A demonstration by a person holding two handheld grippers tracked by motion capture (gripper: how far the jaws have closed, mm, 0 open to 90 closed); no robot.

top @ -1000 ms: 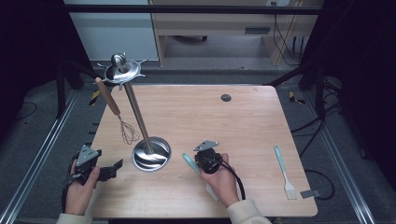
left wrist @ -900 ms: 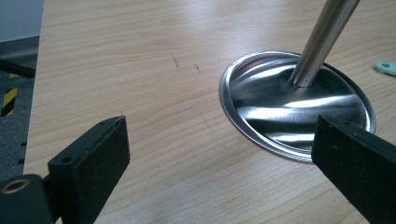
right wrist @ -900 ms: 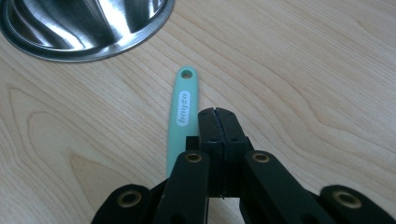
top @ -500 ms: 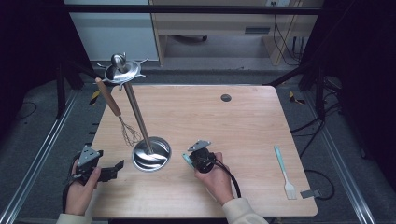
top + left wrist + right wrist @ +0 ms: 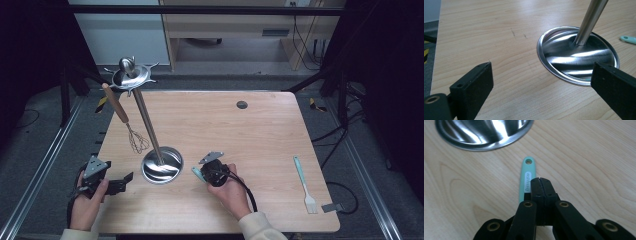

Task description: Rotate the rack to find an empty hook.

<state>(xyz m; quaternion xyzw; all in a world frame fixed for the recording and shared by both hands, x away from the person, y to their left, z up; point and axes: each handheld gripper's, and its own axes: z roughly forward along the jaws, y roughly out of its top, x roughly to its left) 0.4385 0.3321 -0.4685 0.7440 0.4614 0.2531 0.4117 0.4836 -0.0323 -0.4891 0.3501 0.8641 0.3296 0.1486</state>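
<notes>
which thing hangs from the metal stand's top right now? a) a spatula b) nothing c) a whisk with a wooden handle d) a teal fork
c: in the high view a whisk with a wooden handle hangs from a hook at the top of the metal stand, while the teal fork lies on the table at the right.

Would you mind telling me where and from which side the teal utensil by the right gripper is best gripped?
Probably the flat teal handle, below its hanging hole, approached from straight above with jaws astride its narrow width. It lies flat on the table, so only the long edges offer purchase. The right gripper sits shut over it and would need opening first.
</notes>
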